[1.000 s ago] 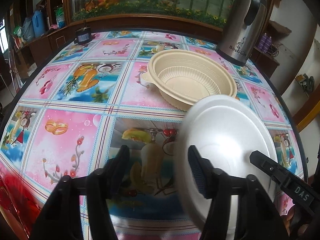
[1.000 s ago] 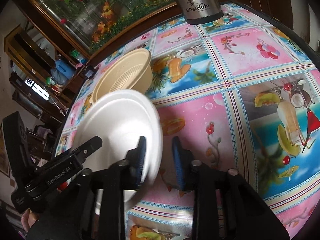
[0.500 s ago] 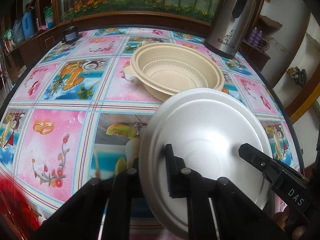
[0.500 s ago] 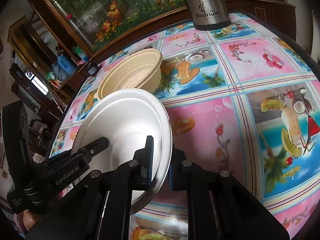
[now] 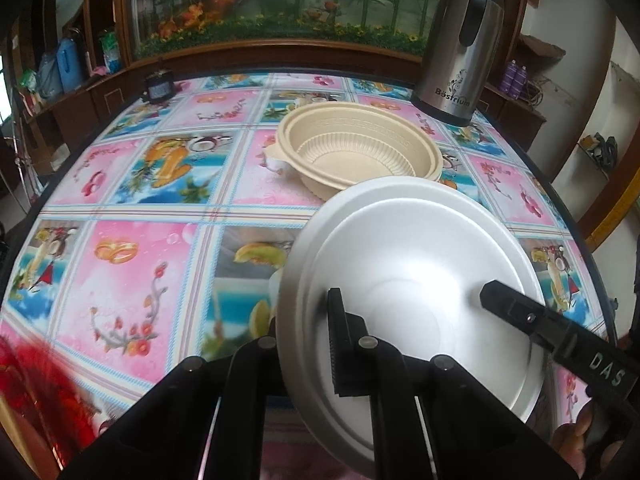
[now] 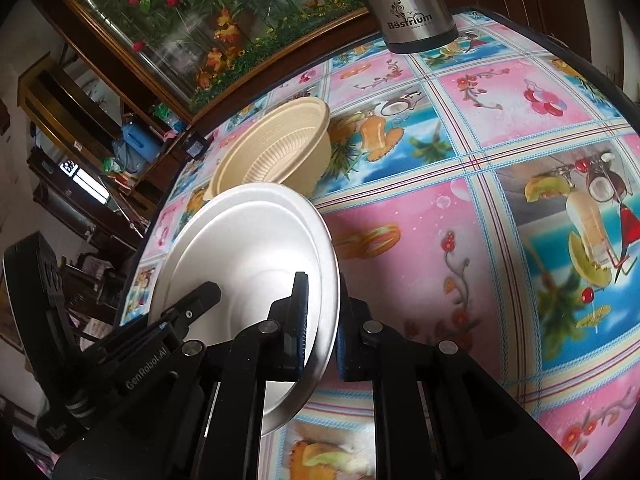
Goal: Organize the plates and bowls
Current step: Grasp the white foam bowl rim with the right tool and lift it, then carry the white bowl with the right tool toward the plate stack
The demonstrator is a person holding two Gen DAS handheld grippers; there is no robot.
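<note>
The plate (image 5: 420, 280) is plain white. The bowls (image 5: 360, 152) are beige w/ ribbed inside walls. The counter (image 5: 132, 264) cloth has pink & blue squares w/ fruit, drinks, flowers. The flask (image 5: 460, 48) is steel w/ black handle. Both grippers' fingers (image 5: 340, 344) are black.

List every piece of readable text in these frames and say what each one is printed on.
"Böstrium": on the steel thermos jug, under an ornamental emblem; a line of small print below it is too small to read.
"DAS": on the right tool, seen from the left wrist view.
"GenRobot.AI": on the left tool, seen from the right wrist view.
Dark jar at the table's far edge: label too blurred to read.
</note>
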